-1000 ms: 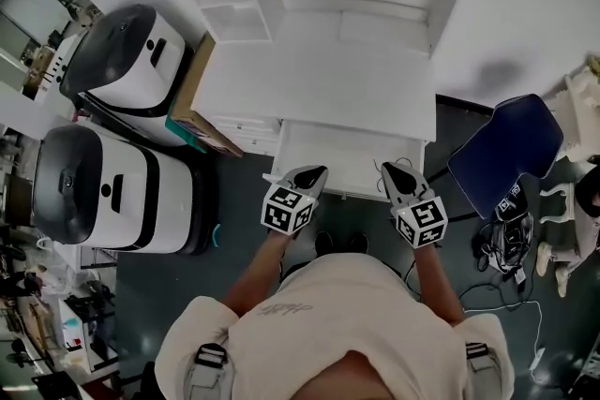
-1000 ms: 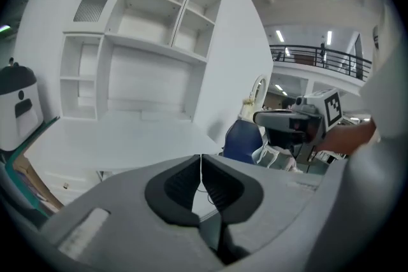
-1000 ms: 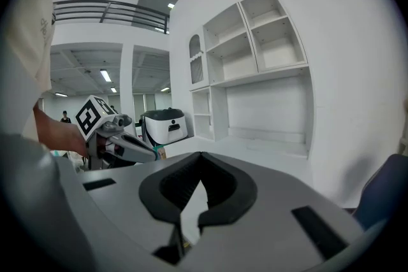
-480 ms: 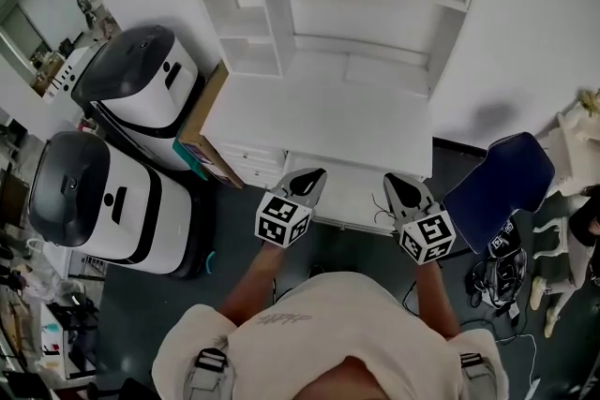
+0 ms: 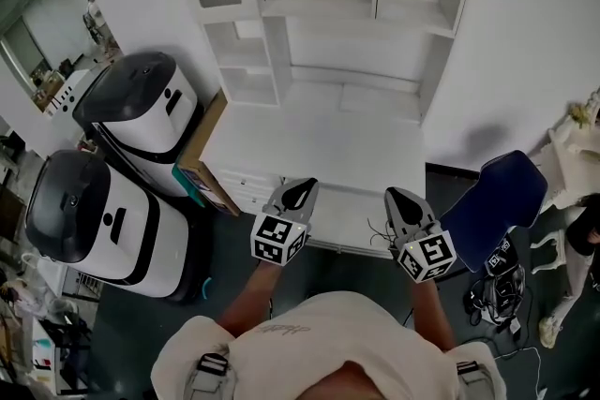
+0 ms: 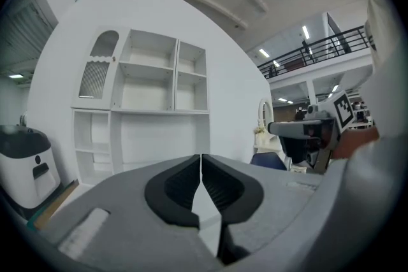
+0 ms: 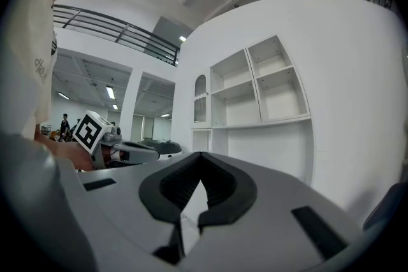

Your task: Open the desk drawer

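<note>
Desk: white top, shelf unit standing along its back.
Floor: dark; far machine and near machine at left, cardboard box touching desk side, blue chair and cables at right.

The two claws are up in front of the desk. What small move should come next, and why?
Probably draw both back and rest: the drawer seems to stand out from under the desk already, and the left claw and right claw are shut, empty, off it.

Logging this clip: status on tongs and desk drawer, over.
Left tongs shut, empty. Right tongs shut, empty. Desk drawer looks pulled out under the desktop, tongs clear of it. Blue chair at right, not blocking.
</note>
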Tool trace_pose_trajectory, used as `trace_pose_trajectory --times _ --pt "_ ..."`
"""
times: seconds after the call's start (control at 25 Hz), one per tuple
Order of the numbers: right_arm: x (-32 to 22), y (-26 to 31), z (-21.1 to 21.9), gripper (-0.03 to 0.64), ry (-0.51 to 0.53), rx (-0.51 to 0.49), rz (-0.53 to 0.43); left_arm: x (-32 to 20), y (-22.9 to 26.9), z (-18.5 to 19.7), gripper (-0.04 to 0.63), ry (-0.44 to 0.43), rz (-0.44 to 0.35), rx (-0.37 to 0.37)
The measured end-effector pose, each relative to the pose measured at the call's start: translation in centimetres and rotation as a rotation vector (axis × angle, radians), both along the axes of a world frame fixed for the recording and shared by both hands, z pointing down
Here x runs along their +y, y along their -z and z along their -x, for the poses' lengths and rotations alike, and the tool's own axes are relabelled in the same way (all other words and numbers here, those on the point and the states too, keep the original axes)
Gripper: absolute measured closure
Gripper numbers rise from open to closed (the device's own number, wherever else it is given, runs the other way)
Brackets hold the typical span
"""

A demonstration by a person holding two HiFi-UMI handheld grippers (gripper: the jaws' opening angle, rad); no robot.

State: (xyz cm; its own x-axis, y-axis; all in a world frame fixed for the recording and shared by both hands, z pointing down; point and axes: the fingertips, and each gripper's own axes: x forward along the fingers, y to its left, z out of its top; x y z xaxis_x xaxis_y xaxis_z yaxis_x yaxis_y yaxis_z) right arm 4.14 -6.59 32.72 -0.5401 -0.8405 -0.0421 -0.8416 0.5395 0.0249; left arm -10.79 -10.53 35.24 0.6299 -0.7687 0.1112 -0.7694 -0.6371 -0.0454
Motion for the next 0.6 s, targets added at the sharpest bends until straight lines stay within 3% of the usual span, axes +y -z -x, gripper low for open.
trace_pose_trajectory --times 0.16,0.6 --pt "0.2 0.0 -0.5 0.615 -0.017 0.014 0.001 0.3 0.5 -0.3 0.575 0.001 -0.018 0.003" --pt "0.8 -2.8 1.0 0.615 0.021 0.072 0.043 0.1 -2.2 0.1 0.575 0.013 0.038 -0.021"
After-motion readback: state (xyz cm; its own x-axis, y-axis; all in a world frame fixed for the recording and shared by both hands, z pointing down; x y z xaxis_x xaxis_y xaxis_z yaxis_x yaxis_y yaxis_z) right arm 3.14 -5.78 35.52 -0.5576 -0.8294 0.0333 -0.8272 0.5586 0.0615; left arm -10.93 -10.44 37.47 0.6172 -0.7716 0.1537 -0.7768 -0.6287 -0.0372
